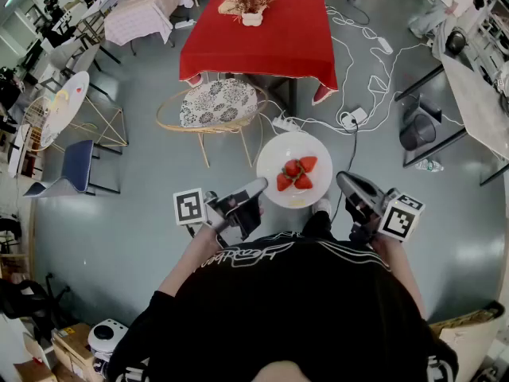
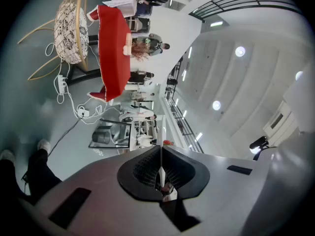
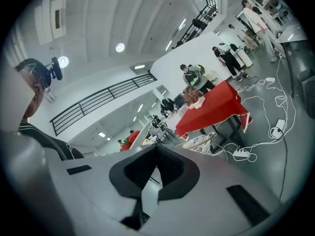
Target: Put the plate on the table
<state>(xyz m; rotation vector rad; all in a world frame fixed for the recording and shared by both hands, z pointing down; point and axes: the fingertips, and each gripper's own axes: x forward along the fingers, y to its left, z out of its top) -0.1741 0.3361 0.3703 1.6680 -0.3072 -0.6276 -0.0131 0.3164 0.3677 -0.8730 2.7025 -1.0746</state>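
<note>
A white plate (image 1: 293, 151) carrying three strawberries (image 1: 296, 173) hangs above the grey floor, held level between both grippers in front of the person. My left gripper (image 1: 261, 188) is shut on the plate's left rim, which shows edge-on as a thin white line (image 2: 161, 154) between the dark pads. My right gripper (image 1: 342, 181) is shut on the right rim; the white rim (image 3: 149, 188) runs between its jaws, with a strawberry (image 3: 129, 140) beyond. The red-clothed table (image 1: 266, 38) stands further ahead, also seen as the table (image 2: 110, 48) and the table (image 3: 211, 109) in the gripper views.
A potted dry plant (image 1: 252, 5) stands at the table's far edge. A wicker chair with a patterned cushion (image 1: 216, 102) stands between the plate and the table. White cables and a power strip (image 1: 351, 118) lie on the floor to the right. A blue chair (image 1: 77, 165) stands left.
</note>
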